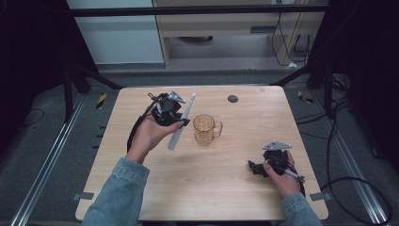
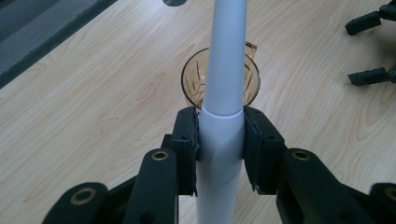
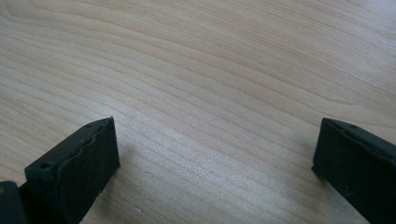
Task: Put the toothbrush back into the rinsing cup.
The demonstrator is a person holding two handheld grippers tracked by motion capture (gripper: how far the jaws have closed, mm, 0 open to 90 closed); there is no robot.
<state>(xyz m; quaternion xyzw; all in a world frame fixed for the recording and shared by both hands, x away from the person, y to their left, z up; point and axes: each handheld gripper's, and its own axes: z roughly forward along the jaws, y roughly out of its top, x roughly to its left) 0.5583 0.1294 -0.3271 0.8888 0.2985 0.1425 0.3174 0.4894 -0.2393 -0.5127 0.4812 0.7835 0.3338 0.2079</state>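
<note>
At the left of the high view, the left gripper (image 1: 181,123) is held up above the wooden table (image 1: 207,188) in the person's left hand (image 1: 149,134), a denim sleeve (image 1: 117,193) running down to the bottom edge. Its jaws are clamped on a pale grey-white toothbrush (image 1: 181,123), gripping it partway along so that the thick handle end slants down toward the person and the thin head end points up and away. In the left gripper view the pads press on both sides of the toothbrush (image 2: 220,130) handle (the head runs out of the top of the picture).

Just to the right stands an amber glass mug (image 1: 205,128), upright on the table, its handle turned to the right. In the left gripper view the mug (image 2: 194,79) sits directly behind the toothbrush.

Further right, well apart from the mug, the right gripper (image 1: 256,168) rests low at the table near the front edge, held by the right hand (image 1: 282,176). Its jaws stand wide apart with only bare wood between them.
</note>
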